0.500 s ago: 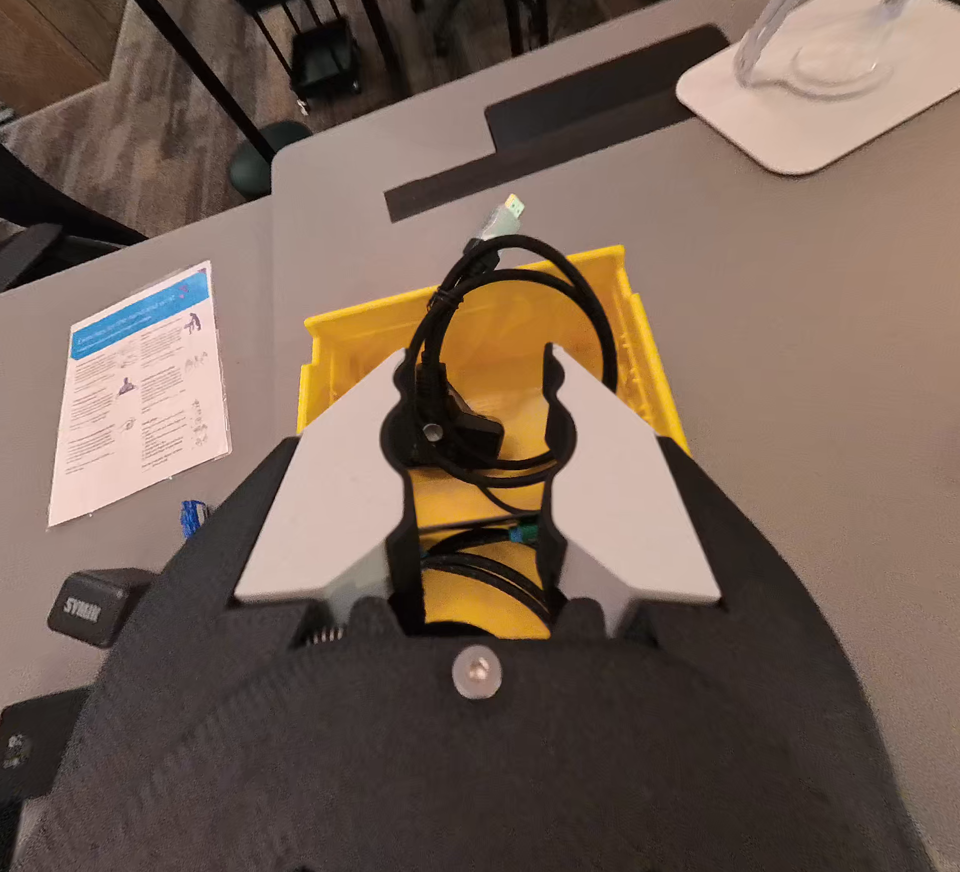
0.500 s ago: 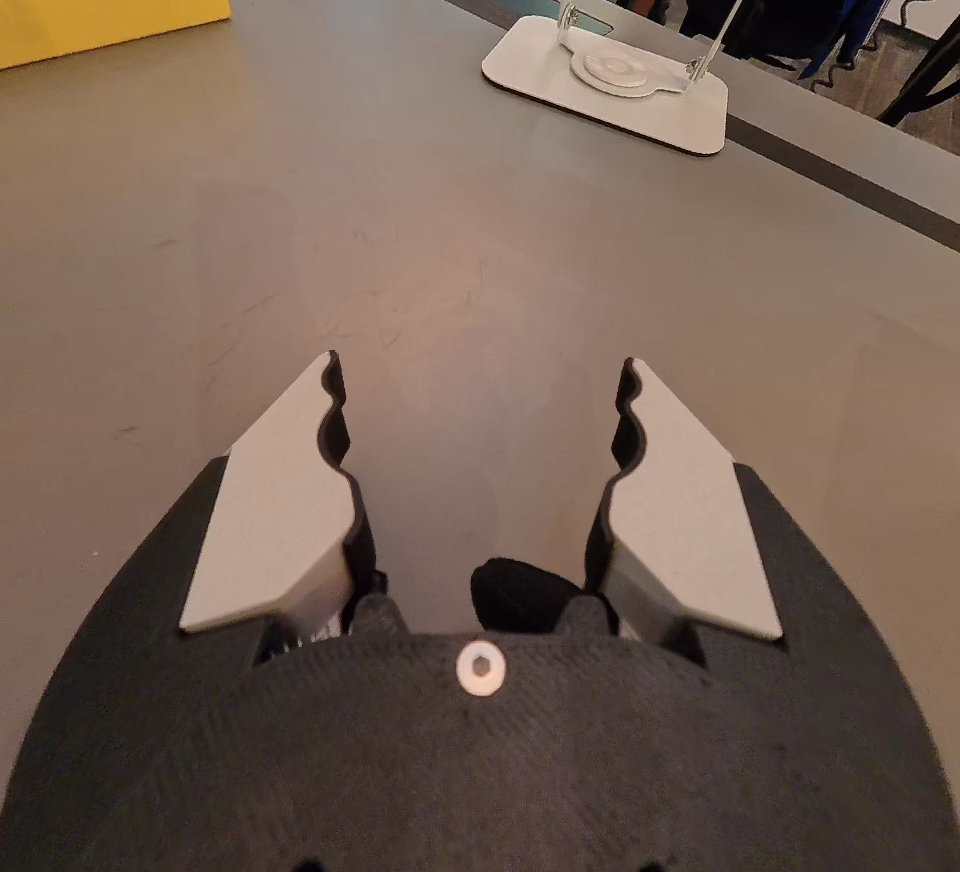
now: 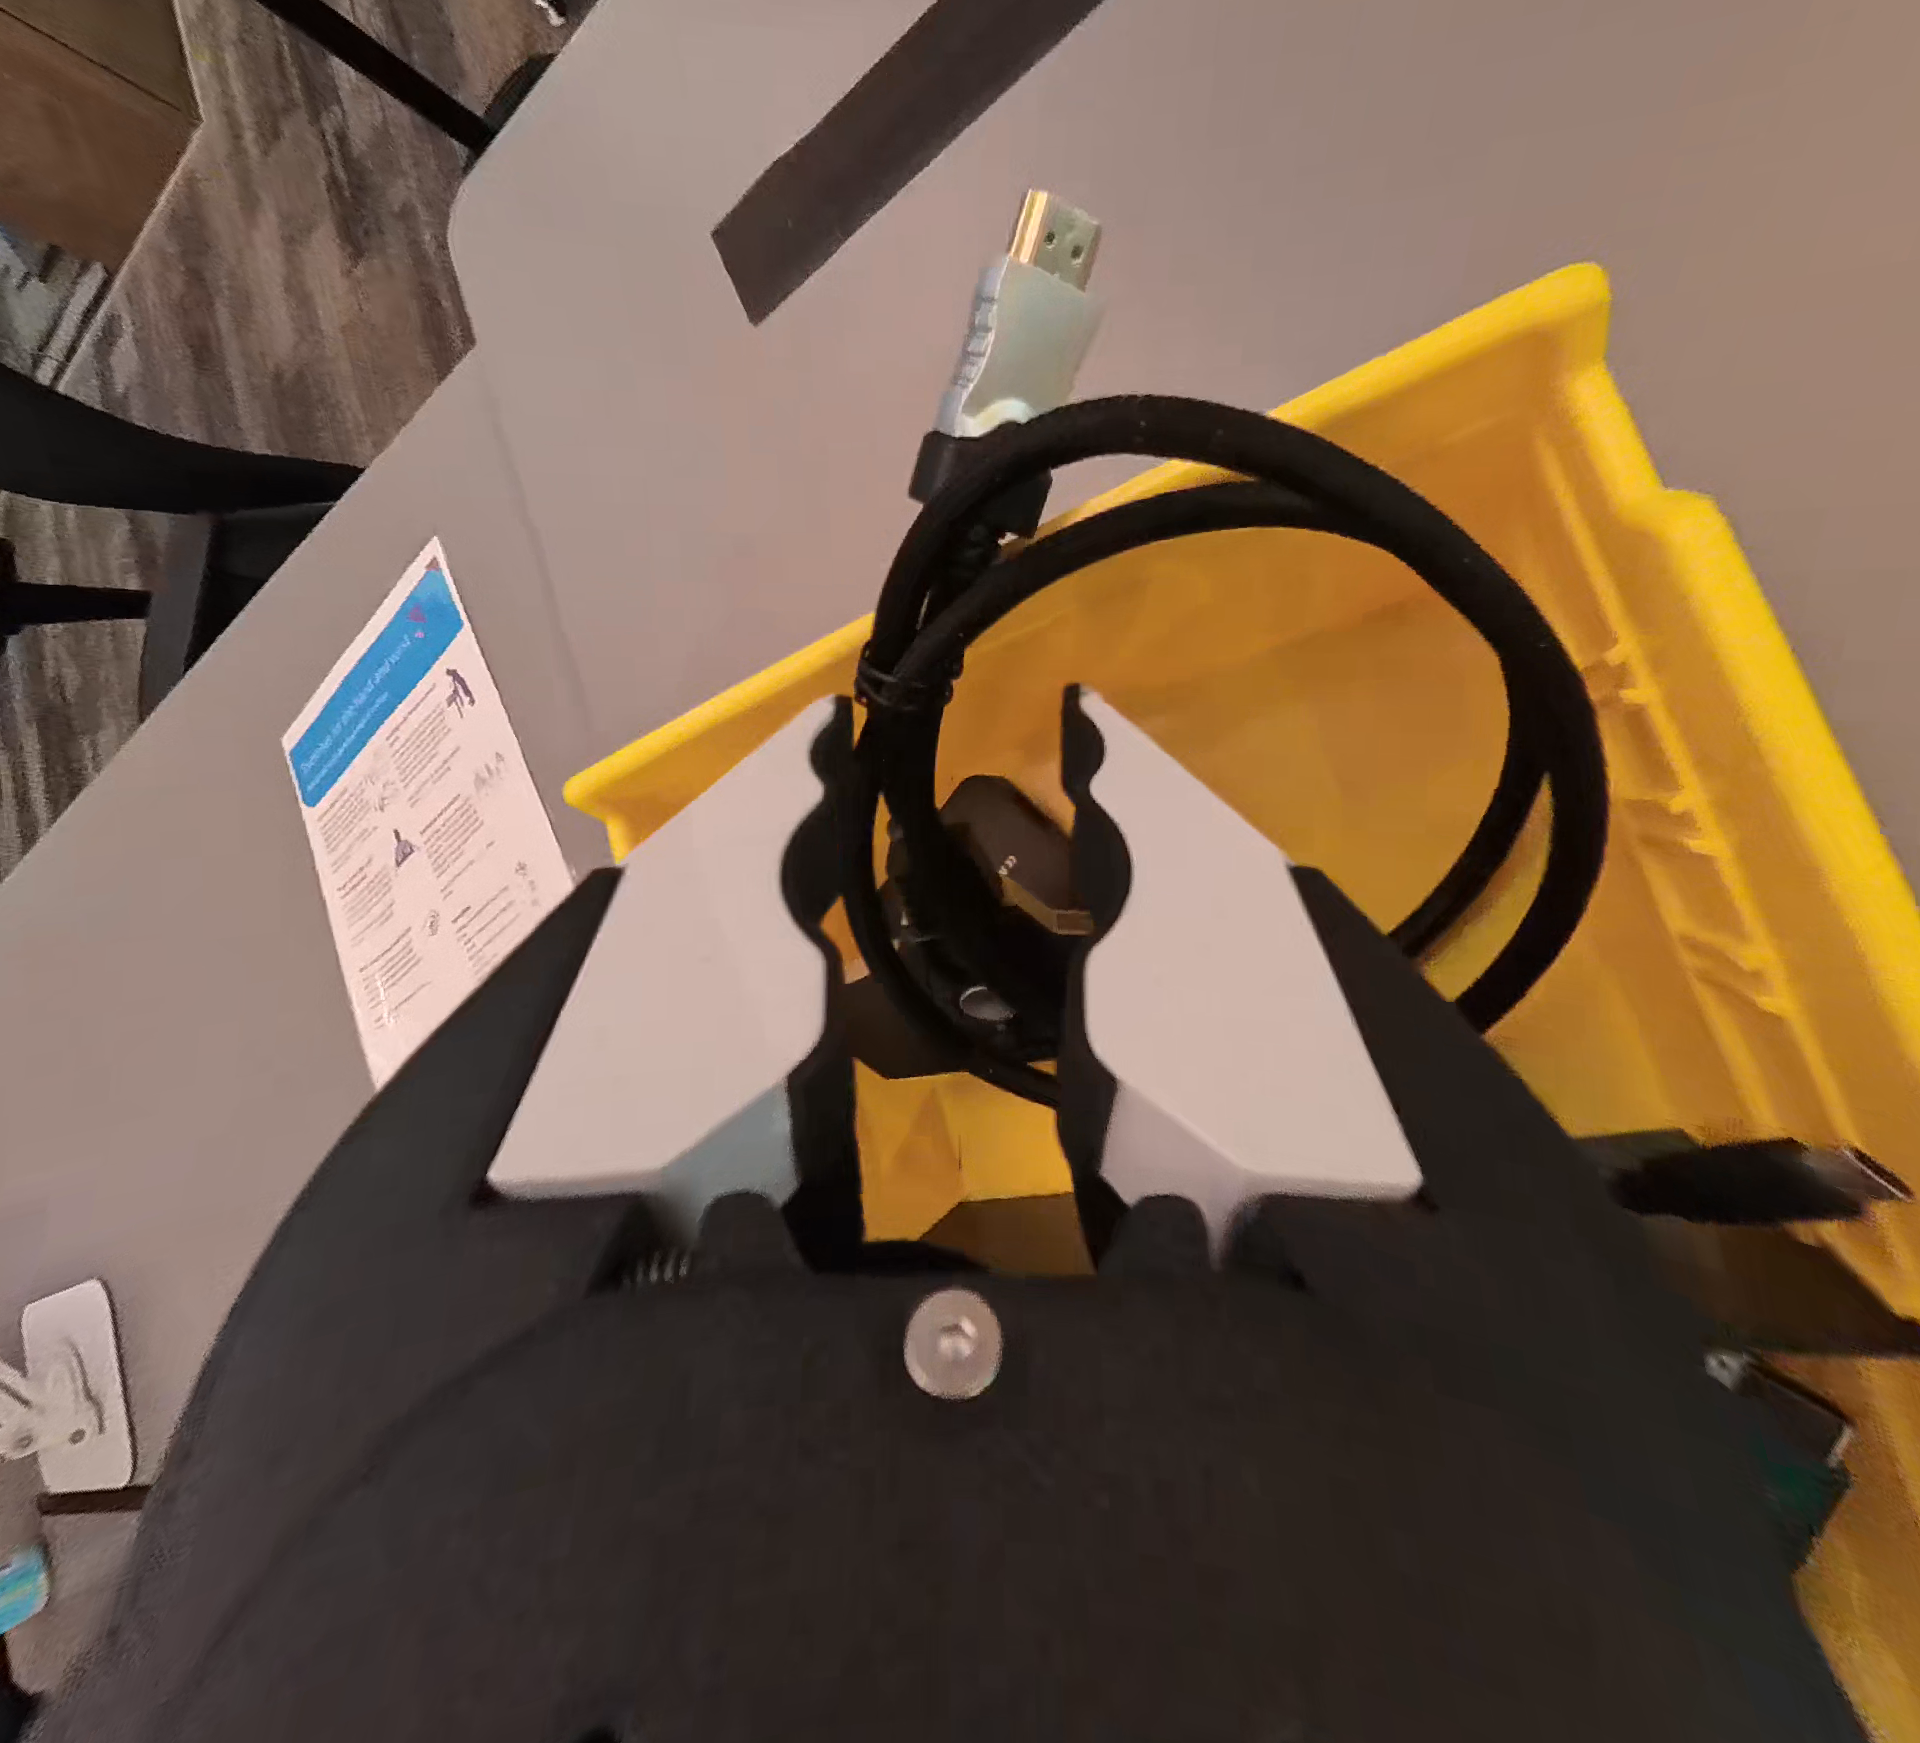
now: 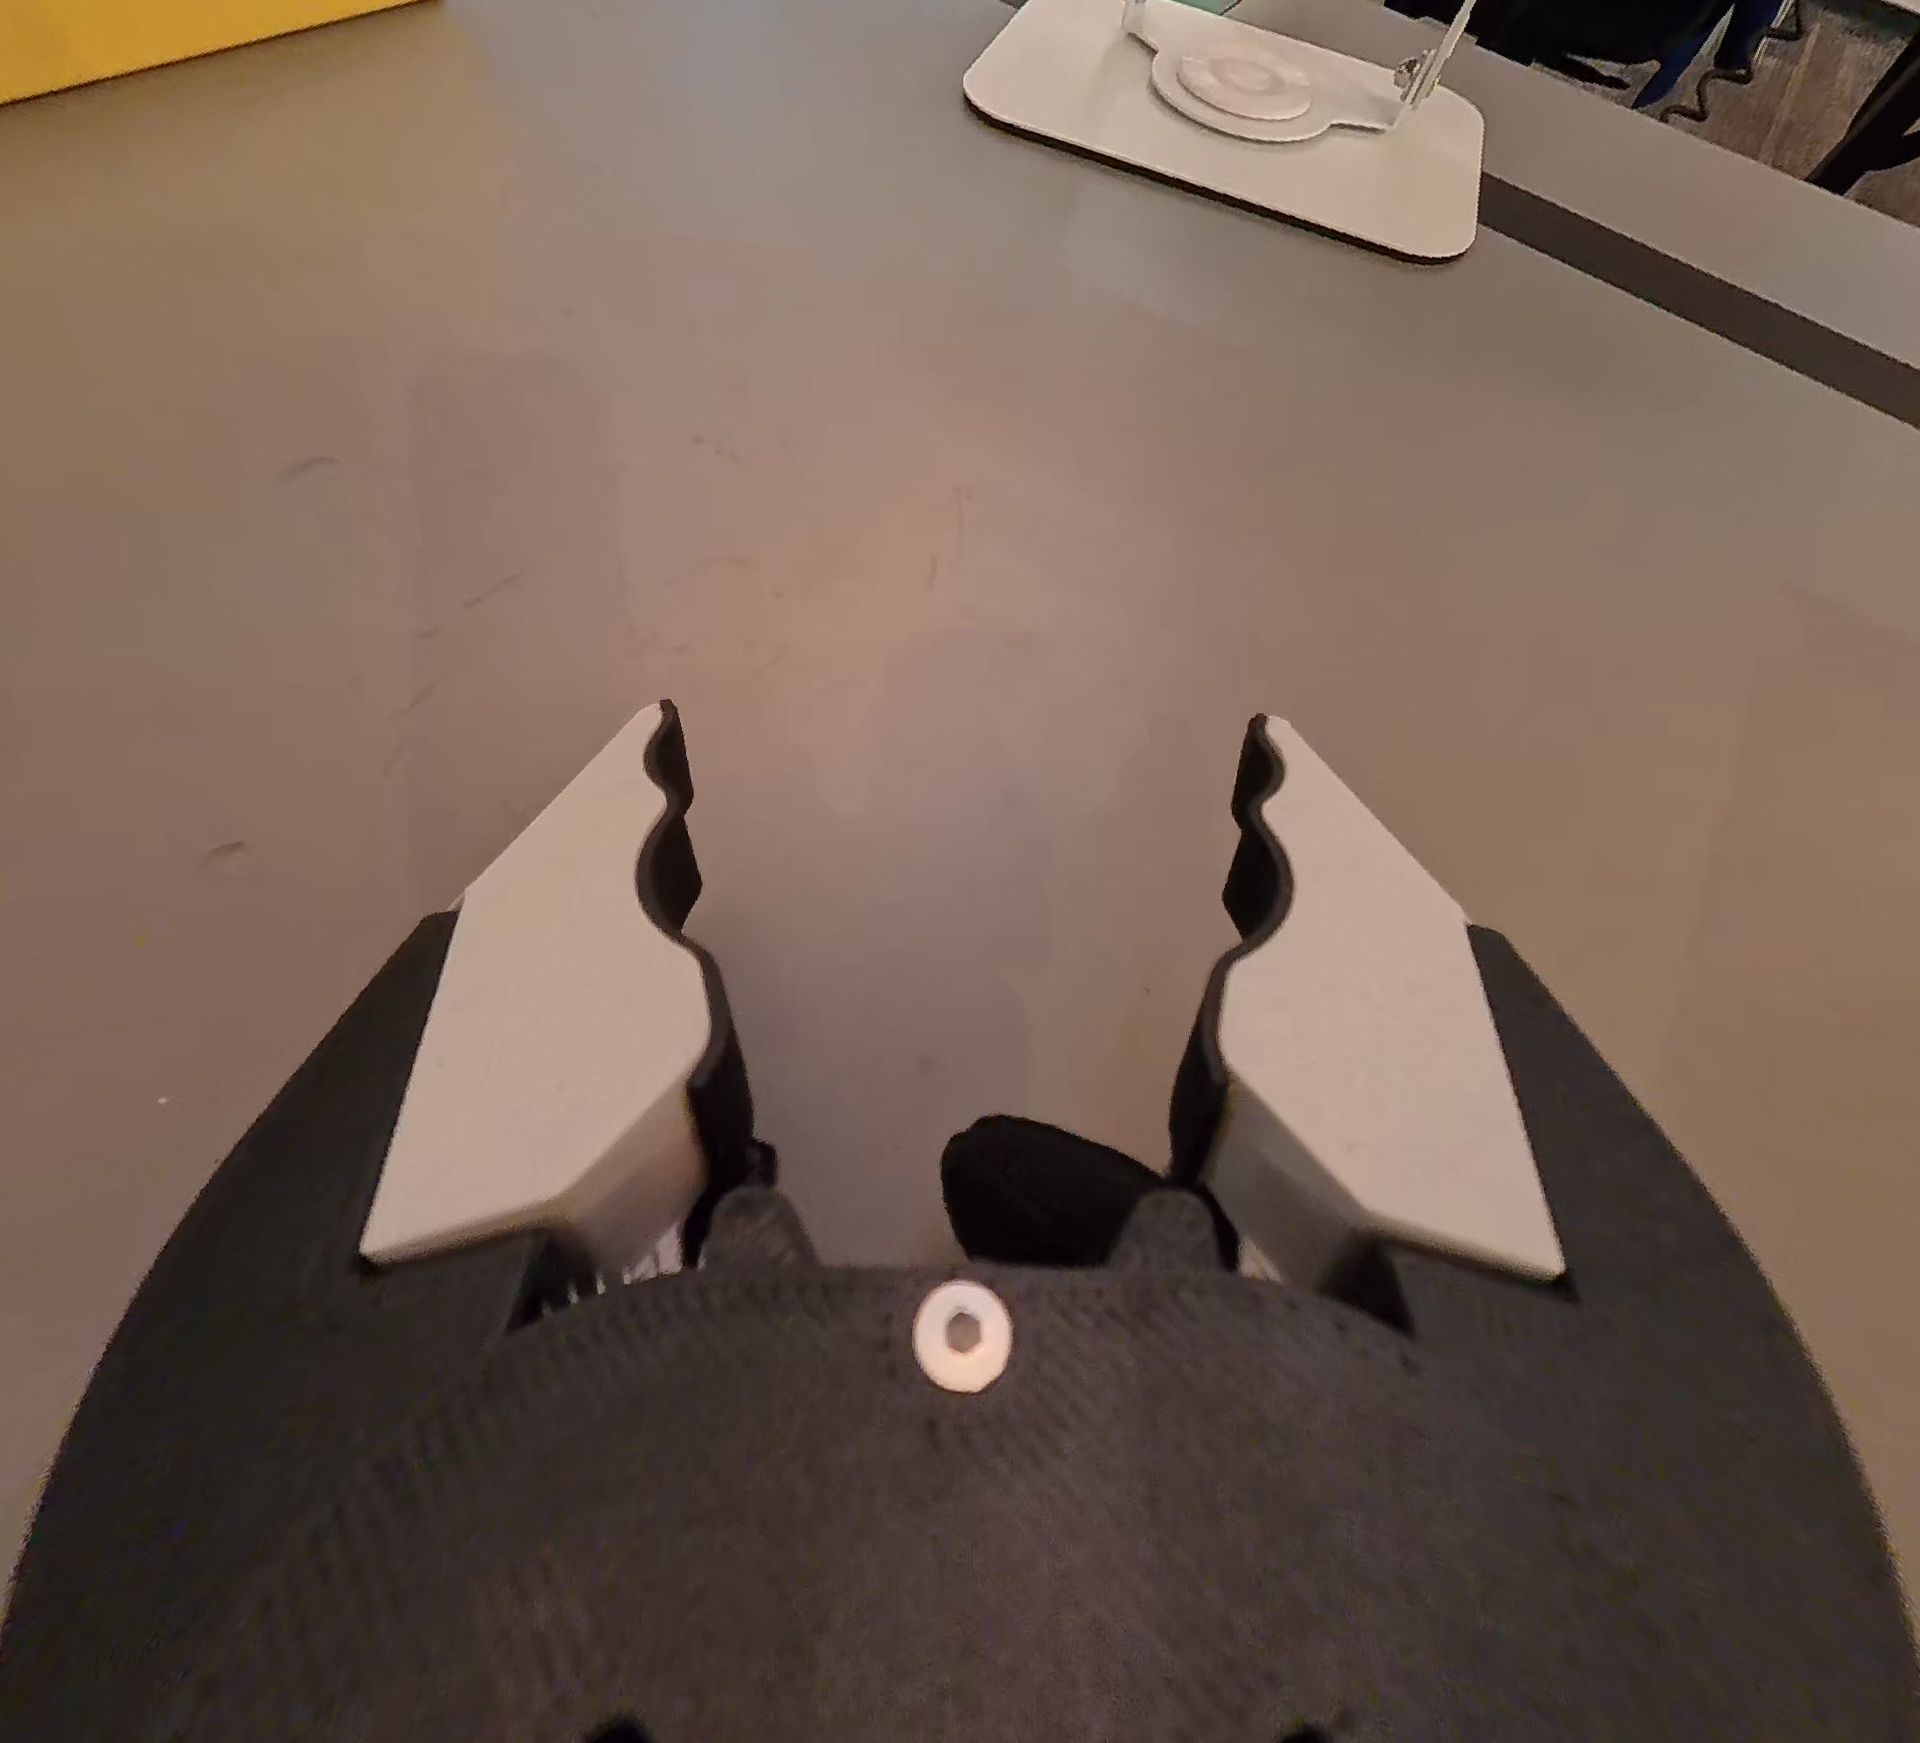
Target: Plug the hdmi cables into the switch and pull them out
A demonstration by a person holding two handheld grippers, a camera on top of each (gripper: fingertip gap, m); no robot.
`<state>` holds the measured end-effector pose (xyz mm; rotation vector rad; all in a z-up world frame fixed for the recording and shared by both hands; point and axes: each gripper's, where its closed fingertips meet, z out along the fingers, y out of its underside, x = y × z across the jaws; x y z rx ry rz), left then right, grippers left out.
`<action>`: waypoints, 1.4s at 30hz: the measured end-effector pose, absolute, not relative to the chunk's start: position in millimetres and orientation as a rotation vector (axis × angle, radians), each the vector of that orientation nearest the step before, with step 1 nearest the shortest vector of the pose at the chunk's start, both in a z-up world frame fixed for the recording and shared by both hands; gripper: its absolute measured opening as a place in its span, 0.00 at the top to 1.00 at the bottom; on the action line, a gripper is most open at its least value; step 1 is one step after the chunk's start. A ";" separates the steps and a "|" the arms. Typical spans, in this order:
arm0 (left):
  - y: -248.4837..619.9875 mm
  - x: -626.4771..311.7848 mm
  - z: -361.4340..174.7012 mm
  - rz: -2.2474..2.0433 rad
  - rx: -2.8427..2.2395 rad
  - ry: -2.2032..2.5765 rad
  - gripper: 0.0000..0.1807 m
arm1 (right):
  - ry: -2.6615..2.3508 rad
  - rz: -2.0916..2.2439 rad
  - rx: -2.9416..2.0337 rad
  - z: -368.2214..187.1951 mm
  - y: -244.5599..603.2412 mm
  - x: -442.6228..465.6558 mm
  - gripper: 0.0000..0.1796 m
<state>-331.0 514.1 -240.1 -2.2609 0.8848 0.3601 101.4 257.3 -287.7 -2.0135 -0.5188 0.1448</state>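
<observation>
Black cable coil clamped in the left gripper — now lifted above the yellow bin.
Its grey plug points up, tilted; the bundle has risen clear, so plugging comes next. Right gripper stays open, empty, over the table.

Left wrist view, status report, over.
Left tongs shut on coiled HDMI cable above yellow bin. Right tongs open, empty. Switch not seen.
</observation>
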 end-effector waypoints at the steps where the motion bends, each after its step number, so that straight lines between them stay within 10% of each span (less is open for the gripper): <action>1: 516.6 -332.2 -240.6 0.381 -2.251 0.883 0.82 | -0.517 0.149 -2.014 -287.6 257.3 101.5 0.43; 42: 501.9 -365.9 -133.4 0.303 -2.007 0.654 0.95 | -0.538 0.194 -2.024 -291.4 255.2 94.9 0.44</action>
